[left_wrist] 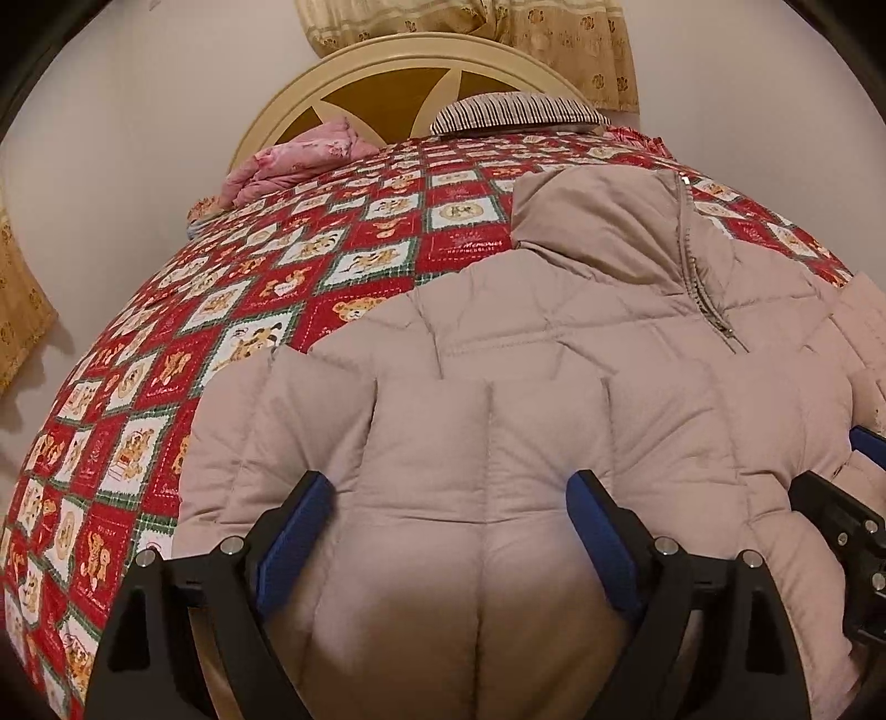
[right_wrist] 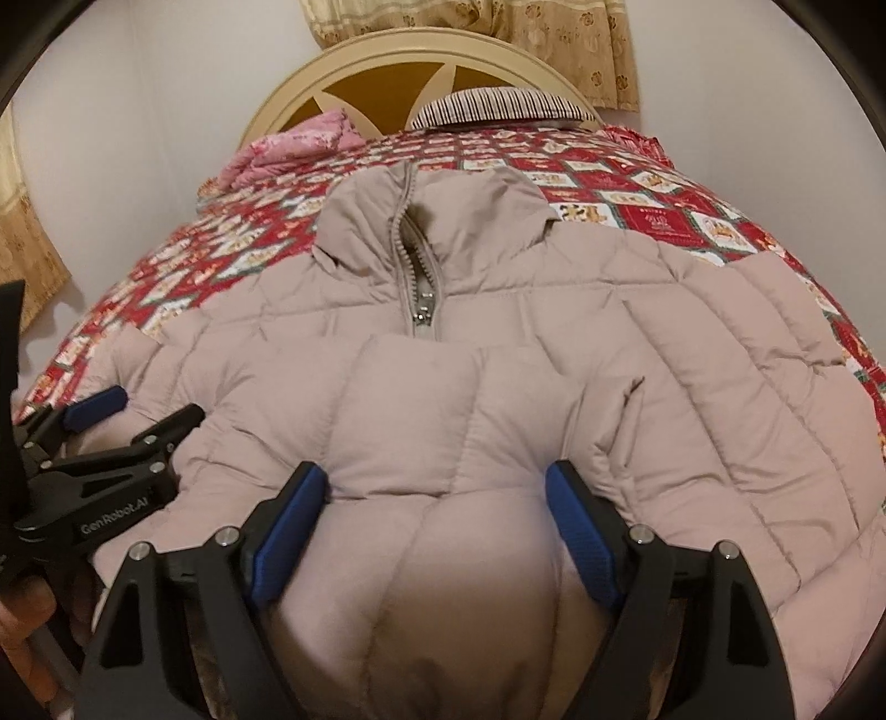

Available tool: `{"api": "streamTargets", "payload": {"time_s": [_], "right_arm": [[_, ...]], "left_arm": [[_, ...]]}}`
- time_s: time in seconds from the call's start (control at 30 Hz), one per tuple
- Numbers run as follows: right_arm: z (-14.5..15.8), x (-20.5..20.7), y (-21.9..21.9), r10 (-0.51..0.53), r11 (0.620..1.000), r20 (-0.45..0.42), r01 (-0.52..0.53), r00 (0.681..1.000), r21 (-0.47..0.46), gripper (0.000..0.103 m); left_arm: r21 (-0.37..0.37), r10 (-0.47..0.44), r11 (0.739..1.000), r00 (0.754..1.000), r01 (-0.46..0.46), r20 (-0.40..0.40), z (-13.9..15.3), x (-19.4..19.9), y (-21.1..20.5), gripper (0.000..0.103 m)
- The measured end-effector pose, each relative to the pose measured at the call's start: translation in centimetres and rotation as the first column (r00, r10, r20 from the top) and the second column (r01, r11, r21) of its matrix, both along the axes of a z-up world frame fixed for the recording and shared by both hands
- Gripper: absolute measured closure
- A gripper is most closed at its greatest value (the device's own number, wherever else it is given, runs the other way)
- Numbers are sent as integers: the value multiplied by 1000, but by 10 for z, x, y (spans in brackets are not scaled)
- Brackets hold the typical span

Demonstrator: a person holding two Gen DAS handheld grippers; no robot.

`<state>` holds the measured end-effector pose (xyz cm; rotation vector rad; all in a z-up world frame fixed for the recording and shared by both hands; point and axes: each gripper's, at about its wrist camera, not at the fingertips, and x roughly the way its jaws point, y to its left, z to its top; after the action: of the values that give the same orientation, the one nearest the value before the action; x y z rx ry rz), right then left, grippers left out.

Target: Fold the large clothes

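Observation:
A beige quilted puffer jacket (left_wrist: 554, 343) lies front up on the bed, collar and zipper (right_wrist: 421, 288) toward the headboard. Its lower part is folded up over the chest. My left gripper (left_wrist: 448, 487) is open, its blue pads (left_wrist: 293, 526) wide apart over the folded hem on the jacket's left side. My right gripper (right_wrist: 437, 482) is open too, its pads (right_wrist: 581, 531) straddling the folded hem near the middle. The jacket bulges up between both pairs of fingers. The left gripper also shows at the left edge of the right wrist view (right_wrist: 133, 410), and the right gripper shows at the right edge of the left wrist view (left_wrist: 830, 459).
The bed has a red patchwork quilt with teddy bears (left_wrist: 232, 332). A pink folded blanket (left_wrist: 299, 160) and a striped pillow (left_wrist: 515, 111) lie by the cream round headboard (right_wrist: 421, 50). Patterned curtains (right_wrist: 554, 39) hang behind. White walls flank the bed.

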<state>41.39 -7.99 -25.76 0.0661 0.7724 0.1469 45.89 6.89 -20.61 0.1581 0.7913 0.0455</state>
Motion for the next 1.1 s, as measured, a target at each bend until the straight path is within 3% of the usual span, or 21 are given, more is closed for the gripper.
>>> {"api": "streamTargets", "payload": {"time_s": [0.47,0.57,0.63,0.73,0.83,0.9,0.93,1.1], "right_arm": [[-2,5,6,-18,998,-31,16,999,-60,19],[20,-8,2,-68,996,-2,67,998,-62,25],[47,-27,3,-91,995,97,96,991,-42,25],[66,-32,17,-39,998,136,45,990,-40,25],[55,-14,34,39,999,76,-37,996,-33,26],[37,1,34,51,998,13,-50,999,-27,41],[26,7,31,39,998,-16,-39,999,-45,43],[3,11,21,50,998,-15,-50,999,-41,43]], "left_arm": [[5,12,1000,1000,-12,-12,-4,4,-1,12],[-3,16,1000,1000,-16,-13,-5,4,0,11],[-6,19,1000,1000,-19,-13,-5,4,1,10],[-9,20,1000,1000,-20,-12,-5,4,1,10],[-9,20,1000,1000,-21,-12,-5,4,1,10],[-8,21,1000,1000,-21,-14,-5,4,1,9],[-7,22,1000,1000,-22,-14,-5,3,1,9],[-7,22,1000,1000,-22,-14,-5,3,1,9]]}}
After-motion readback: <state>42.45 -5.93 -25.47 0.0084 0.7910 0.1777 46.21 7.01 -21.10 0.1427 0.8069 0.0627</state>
